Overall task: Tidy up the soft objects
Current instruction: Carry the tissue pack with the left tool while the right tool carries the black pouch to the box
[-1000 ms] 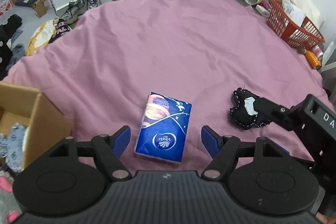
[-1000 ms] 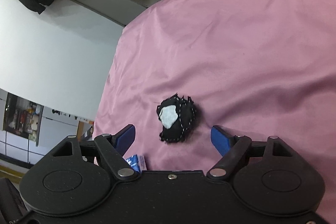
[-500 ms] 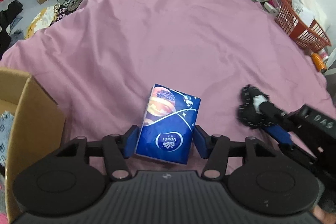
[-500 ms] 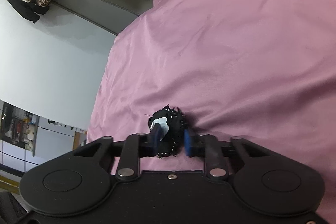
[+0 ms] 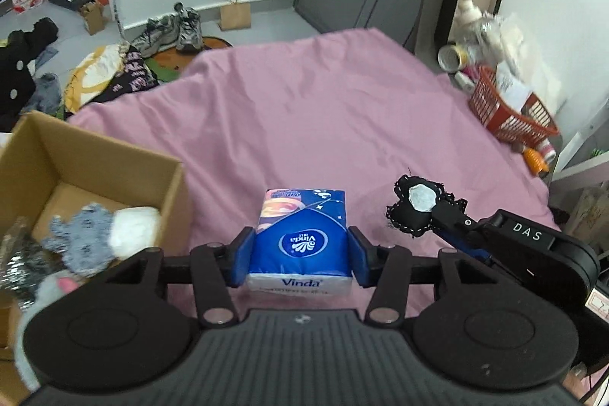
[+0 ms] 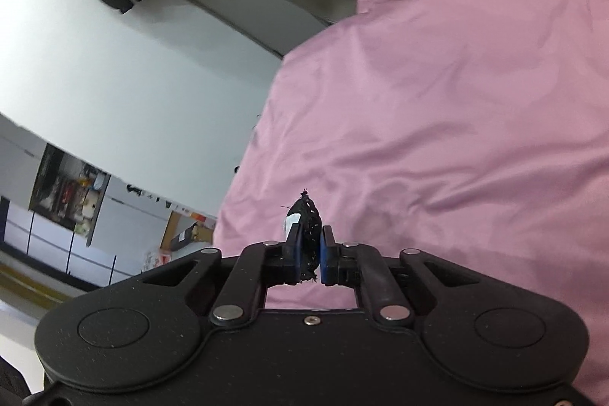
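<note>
The cardboard box (image 5: 76, 170) sat left of the left hand-held gripper (image 5: 300, 255), which clamped the tissue pack (image 5: 300, 238) above the bed (image 5: 323, 109). The right hand-held gripper (image 6: 309, 255), farther from the box, pinched the black fabric piece (image 6: 304, 215).

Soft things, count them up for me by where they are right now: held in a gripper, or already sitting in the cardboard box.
Held in a gripper: 2, the blue tissue pack in the left gripper and the black pouch in the right gripper.
In the cardboard box: 2 clearly visible, a grey piece and a white piece; others at the edge are unclear.
Total: 4
</note>
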Tool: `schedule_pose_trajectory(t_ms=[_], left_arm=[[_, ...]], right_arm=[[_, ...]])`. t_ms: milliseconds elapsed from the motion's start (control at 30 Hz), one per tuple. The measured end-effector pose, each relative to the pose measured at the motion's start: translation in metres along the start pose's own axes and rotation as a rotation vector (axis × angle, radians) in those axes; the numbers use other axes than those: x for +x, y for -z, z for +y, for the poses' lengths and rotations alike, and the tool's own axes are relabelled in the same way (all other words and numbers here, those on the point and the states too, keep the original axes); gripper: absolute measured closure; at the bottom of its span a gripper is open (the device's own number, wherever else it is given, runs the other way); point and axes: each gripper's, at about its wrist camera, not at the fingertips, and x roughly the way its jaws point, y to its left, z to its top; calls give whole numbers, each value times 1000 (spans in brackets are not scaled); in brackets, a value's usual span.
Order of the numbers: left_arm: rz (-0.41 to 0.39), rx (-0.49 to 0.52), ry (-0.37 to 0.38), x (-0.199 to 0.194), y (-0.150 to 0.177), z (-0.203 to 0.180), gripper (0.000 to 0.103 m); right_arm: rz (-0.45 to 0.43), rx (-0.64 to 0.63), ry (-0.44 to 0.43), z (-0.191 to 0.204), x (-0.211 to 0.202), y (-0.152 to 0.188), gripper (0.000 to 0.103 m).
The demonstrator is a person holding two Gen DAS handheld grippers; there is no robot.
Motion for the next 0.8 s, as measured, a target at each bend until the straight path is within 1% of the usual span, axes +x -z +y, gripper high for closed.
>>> schedule_pose_trajectory(t_ms=[233, 367, 633, 800], left_arm=[[-65, -28, -5, -49, 5, 23, 53], [-101, -42, -22, -73, 7, 39, 53], [-153, -90, -50, -107, 12, 78, 53], [-168, -107, -66, -121, 14, 100, 53]], right_arm=[[3, -83, -69, 34, -12, 5, 94], [6, -127, -88, 49, -19, 11, 94], [7, -206, -116, 76, -33, 27, 94], [7, -276, -123, 99, -37, 39, 94]])
